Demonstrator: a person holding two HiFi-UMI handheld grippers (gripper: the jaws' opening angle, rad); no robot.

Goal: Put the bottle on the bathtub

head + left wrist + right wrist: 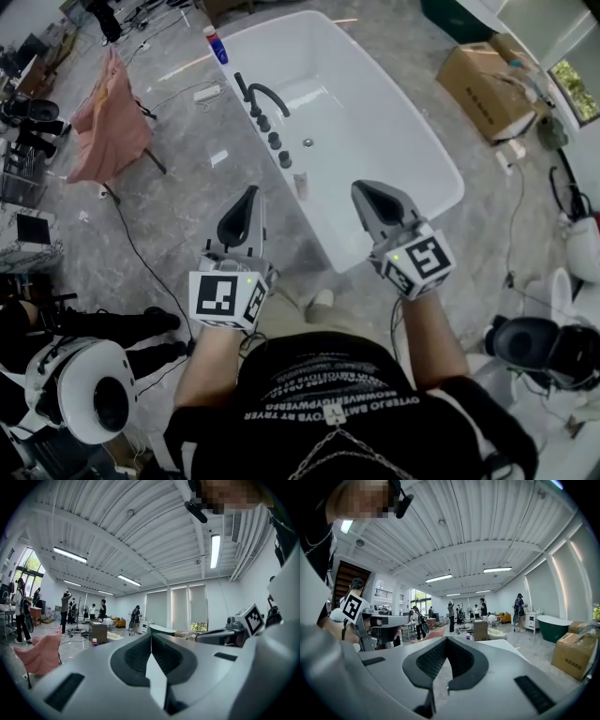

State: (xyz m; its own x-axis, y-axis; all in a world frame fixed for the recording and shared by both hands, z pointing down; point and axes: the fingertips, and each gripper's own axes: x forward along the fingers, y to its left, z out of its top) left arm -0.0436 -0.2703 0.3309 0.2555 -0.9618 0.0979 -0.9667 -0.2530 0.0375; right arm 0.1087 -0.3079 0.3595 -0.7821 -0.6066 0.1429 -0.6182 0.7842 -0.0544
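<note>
Jaws: left gripper [249,193] and right gripper [364,189] both closed, nothing between them, side by side at the near end of the bathtub [375,122]. Bottle [216,44]: red-capped, upright, well ahead and leftward of both tips, at the tub's far left corner; whether on the rim or beside it is undeterminable. Nearer hand, by judgement: left. Surface: glossy white tub, grey stone floor [178,216]. Room: open hall, people [451,616] far ahead.

Brightness: we see an evenly bright room.
Sources: we find ceiling strip lights [215,550] and daylight through tall windows [27,571].
Glare: we note pale streaks on the glossy floor [183,67] beside the white bathtub [394,141].
Shadows: we find them soft, faint.
Edges: we see fisheye bending and dark corners in both gripper views.
</note>
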